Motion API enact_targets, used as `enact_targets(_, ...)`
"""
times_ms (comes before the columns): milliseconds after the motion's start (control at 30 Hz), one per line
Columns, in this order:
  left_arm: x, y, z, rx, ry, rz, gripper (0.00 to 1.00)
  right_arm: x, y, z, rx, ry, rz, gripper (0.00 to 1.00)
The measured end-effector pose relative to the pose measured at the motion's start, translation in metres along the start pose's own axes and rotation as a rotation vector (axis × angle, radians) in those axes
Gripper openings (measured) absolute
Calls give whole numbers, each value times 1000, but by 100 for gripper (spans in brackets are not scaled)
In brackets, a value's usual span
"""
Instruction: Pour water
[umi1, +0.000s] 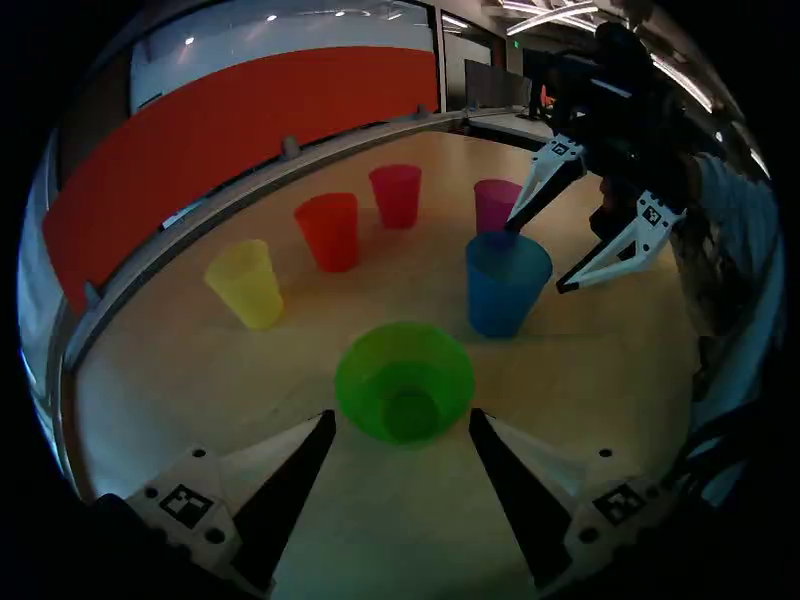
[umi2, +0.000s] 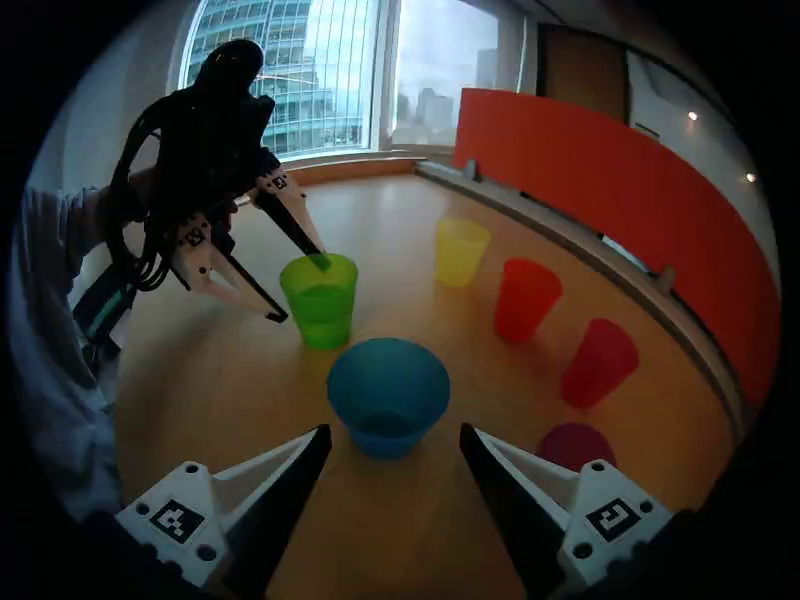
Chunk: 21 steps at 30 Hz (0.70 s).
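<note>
My left fingers (umi1: 290, 480) apart, green cup (umi1: 405, 380) upright between their tips, my right fingers (umi2: 285, 490) apart likewise either side of the blue cup (umi2: 388, 390), both cups near each other on the bench (umi1: 600, 370)

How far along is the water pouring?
Barely started. Done: nothing that shows. In hand: the left hand-held gripper is open at the upright green cup, and the right hand-held gripper is open at the upright blue cup; neither cup is gripped. Left: gripping, lifting and pouring.
</note>
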<state>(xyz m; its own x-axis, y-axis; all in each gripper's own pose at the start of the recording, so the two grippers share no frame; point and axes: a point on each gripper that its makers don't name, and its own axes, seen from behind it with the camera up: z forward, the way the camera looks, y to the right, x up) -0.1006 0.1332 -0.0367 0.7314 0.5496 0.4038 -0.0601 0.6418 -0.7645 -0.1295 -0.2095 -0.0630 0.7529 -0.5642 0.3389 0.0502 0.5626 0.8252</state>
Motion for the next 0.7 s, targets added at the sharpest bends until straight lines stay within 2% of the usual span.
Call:
enact_targets(367, -10, -7, -21, 44, 15, -34, 100, -10, 1, -24, -31, 21, 29, 100)
enact_targets(700, -8, -20, -43, 107, 70, -81, 100, -11, 5, -44, -80, 51, 48, 100)
